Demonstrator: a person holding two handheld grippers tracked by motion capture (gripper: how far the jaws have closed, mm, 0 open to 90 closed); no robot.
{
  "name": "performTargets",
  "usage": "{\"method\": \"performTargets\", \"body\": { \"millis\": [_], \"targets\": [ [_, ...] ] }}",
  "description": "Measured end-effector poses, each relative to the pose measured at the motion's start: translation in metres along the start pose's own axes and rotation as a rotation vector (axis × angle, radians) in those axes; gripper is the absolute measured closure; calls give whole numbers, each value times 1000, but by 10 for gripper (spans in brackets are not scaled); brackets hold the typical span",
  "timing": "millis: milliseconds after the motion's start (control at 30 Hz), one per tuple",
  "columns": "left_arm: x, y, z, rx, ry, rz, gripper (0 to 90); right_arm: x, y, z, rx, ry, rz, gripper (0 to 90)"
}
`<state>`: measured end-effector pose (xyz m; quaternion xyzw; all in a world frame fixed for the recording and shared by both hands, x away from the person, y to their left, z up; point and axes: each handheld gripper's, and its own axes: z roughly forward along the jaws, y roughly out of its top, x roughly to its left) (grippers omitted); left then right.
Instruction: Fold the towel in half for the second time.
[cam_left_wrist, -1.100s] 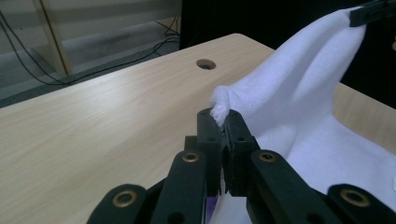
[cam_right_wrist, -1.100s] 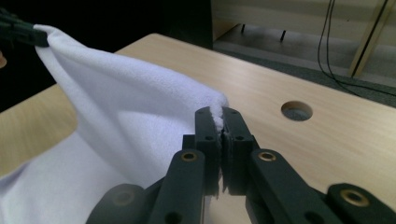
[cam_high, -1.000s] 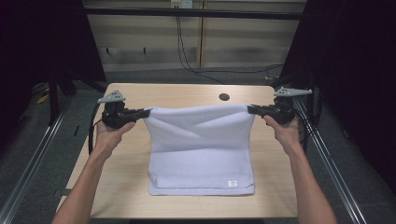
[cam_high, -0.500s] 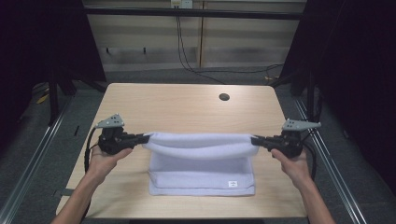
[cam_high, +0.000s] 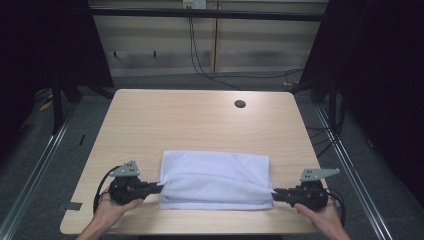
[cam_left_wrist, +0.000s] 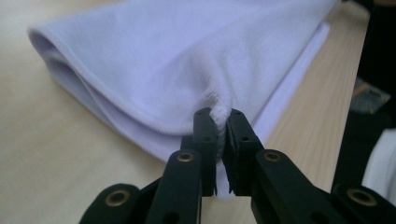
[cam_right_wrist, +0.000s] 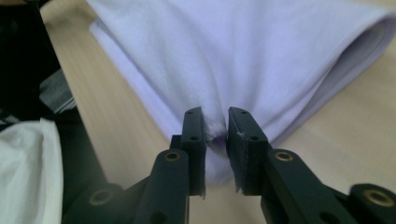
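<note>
Lying folded on one table, one white towel, left claw pinching a corner, right claw just loosening, cloth between.

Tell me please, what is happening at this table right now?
A person is folding a white towel on a wooden table with two handheld grippers. The left gripper and right gripper are at the two near corners of the folded towel. Both jaws have just been opening, with cloth between them, so the release seems underway.
</note>
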<state>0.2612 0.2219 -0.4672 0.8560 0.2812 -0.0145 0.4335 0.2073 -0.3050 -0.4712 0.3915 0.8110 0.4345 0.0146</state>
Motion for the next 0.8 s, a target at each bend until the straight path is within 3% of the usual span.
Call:
{"method": "performTargets", "body": {
  "millis": [67, 133, 200, 300, 367, 433, 467, 500, 567, 600, 667, 733, 800],
  "targets": [
    [-6, -10, -2, 27, -20, 7, 805, 4, -9, -1, 21, 0, 1, 730],
    [-8, -18, -5, 18, -49, -21, 762, 6, -15, -4, 16, 6, 15, 689],
    [-9, -19, -10, -11, -50, -37, 734, 8, -16, -9, -15, -10, 27, 649],
    [-2, -7, -16, -78, -35, -69, 684, 5, -10, -14, -94, -43, 43, 584],
    [5, 3, -17, -122, -10, -80, 659, 1, -2, -16, -148, -83, 60, 556],
    [14, 12, -17, -155, 45, -47, 635, -2, 7, -18, -212, -121, 57, 527],
    [20, 14, -16, -186, 54, -65, 628, -4, 12, -19, -241, -140, 61, 514],
    [25, 14, -16, -222, 32, -101, 619, -6, 16, -20, -267, -147, 54, 517],
    [30, 9, -14, -240, 98, -95, 602, -9, 17, -21, -353, -207, 34, 501],
    [32, 5, -15, -241, 107, -100, 573, -12, 13, -20, -378, -217, 53, 489],
    [35, -3, -19, -241, 131, -110, 535, -18, 4, -16, -356, -237, 74, 464],
    [38, -11, -24, -247, 148, -142, 471, -24, -2, -14, -337, -220, 107, 454],
    [37, -15, -26, -256, 171, -136, 439, -24, -3, -14, -336, -234, 115, 412]
  ]
}}
